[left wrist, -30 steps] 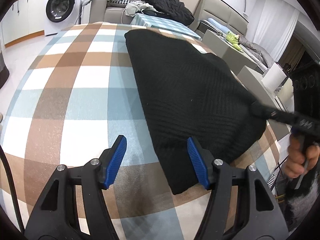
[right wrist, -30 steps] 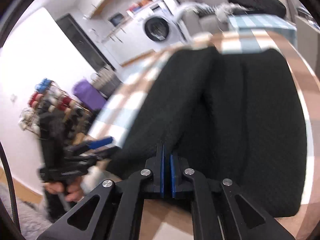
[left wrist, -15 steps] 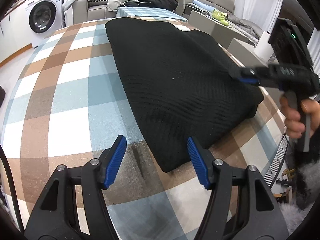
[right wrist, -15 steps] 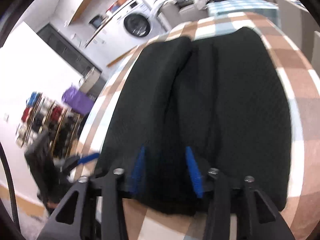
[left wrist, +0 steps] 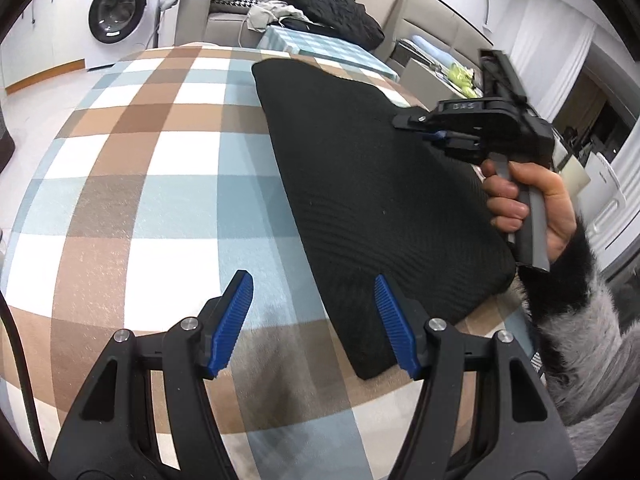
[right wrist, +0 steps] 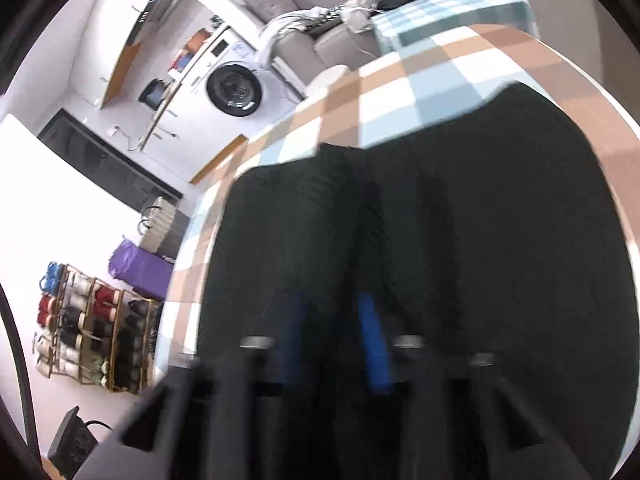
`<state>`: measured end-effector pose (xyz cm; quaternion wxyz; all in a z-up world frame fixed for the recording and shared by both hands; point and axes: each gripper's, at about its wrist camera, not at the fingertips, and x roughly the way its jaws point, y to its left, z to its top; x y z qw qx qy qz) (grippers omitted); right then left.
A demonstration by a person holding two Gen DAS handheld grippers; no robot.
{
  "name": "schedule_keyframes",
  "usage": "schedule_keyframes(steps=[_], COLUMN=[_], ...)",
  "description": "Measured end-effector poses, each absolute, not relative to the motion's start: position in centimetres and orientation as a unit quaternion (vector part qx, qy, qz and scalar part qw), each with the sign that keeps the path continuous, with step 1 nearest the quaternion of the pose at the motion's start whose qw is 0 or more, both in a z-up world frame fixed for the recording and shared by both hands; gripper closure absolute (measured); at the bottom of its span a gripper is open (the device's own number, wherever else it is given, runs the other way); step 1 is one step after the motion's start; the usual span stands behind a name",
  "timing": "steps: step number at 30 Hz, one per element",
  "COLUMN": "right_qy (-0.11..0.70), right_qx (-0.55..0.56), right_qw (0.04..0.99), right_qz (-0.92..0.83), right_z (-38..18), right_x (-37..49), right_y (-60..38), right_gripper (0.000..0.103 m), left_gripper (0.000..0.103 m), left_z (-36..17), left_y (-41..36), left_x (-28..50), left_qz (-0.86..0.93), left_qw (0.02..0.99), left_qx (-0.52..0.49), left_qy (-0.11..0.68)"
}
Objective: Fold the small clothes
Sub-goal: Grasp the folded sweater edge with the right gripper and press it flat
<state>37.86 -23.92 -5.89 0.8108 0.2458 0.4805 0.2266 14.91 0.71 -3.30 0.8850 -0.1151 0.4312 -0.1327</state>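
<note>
Black knit garment lies on checked surface, already folded into compact slab. Left gripper jaws spread, empty, beside its near corner. Right gripper jaws just closing over garment; blur hides whether they pinch fabric. Likely another fold or tidying left.

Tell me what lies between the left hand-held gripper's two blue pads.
Mostly bare checked tablecloth; the black garment's near corner reaches in beside the right-side pad, seen in the left wrist view.
</note>
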Motion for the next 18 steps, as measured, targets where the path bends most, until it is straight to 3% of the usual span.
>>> schedule_keyframes(steps=[5, 11, 15, 18], right_qy=[0.398, 0.487, 0.469, 0.459], right_qx=[0.218, 0.176, 0.222, 0.227], right_qw=[0.857, 0.836, 0.836, 0.844], right_qz=[0.244, 0.179, 0.177, 0.160], right_z=[-0.5, -4.7, -4.7, -4.5], right_x=[35.3, 36.9, 36.8, 37.1], right_y=[-24.9, -25.1, -27.2, -28.6], right_gripper=[0.094, 0.090, 0.063, 0.063], left_gripper=[0.042, 0.042, 0.042, 0.042], left_z=[-3.1, -4.9, -5.5, -5.6], left_y=[0.6, -1.1, -1.1, -1.1], left_x=[15.5, 16.9, 17.1, 17.1], left_qz=[-0.139, -0.149, -0.157, -0.156], left_qw=[0.887, 0.877, 0.871, 0.871], left_qx=[-0.118, -0.109, -0.126, -0.122], left_qy=[0.425, 0.443, 0.449, 0.449])
